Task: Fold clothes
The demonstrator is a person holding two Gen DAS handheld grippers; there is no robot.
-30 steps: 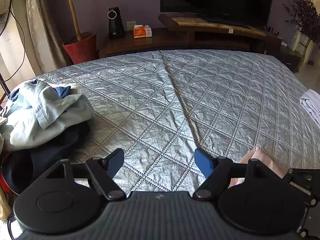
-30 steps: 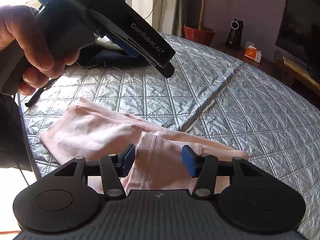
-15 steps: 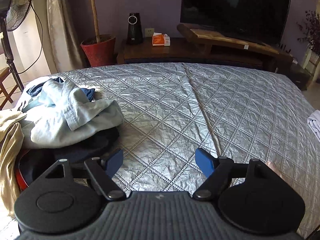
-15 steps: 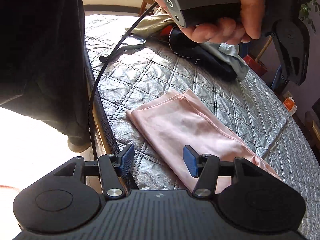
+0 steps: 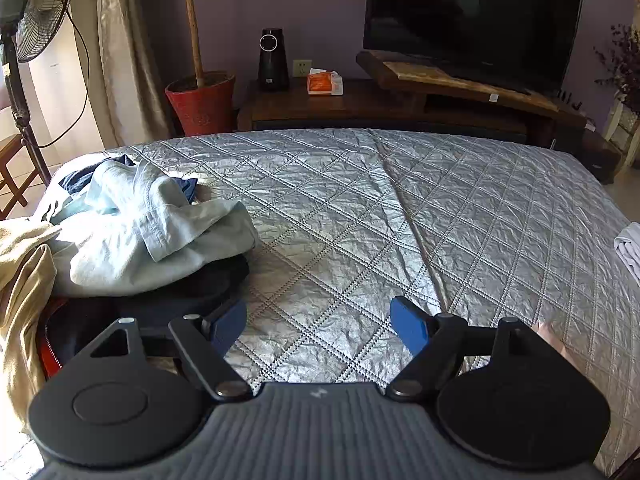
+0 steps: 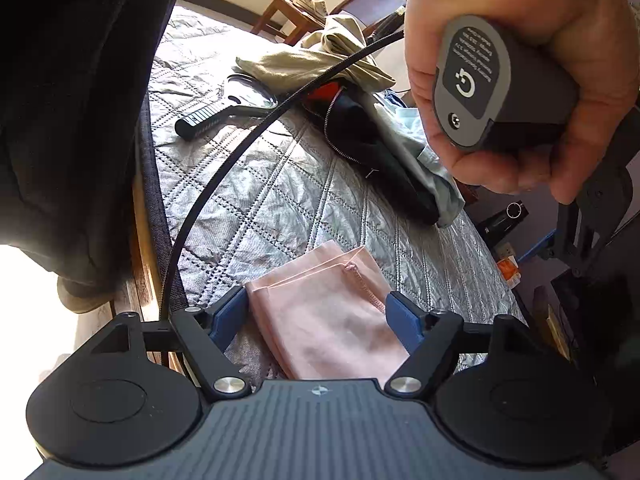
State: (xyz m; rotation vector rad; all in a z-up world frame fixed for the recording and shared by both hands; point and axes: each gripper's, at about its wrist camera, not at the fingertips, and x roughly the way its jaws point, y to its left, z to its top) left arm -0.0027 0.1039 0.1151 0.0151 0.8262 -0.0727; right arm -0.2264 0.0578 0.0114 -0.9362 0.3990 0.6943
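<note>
Both grippers are gaping, holding nothing. Right gripper [image 6: 316, 322] is now hovering low-centre over the pink cloth [image 6: 328, 312] (lying folded), having swung around; left gripper [image 5: 318, 322] is lifting toward the pile [image 5: 152, 232].

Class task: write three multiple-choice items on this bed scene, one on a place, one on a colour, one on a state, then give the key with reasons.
1. Where does the pile of clothes lie in the left wrist view?
A. left side of the bed
B. on the TV stand
C. on the floor

2. What colour is the folded garment?
A. green
B. pink
C. black

3. How does the right gripper stand?
A. shut on the garment
B. open
C. out of view

Key: A, the pile sits at the bed's left edge; B, the cloth is pale pink; B, the fingers are spread apart.
</note>
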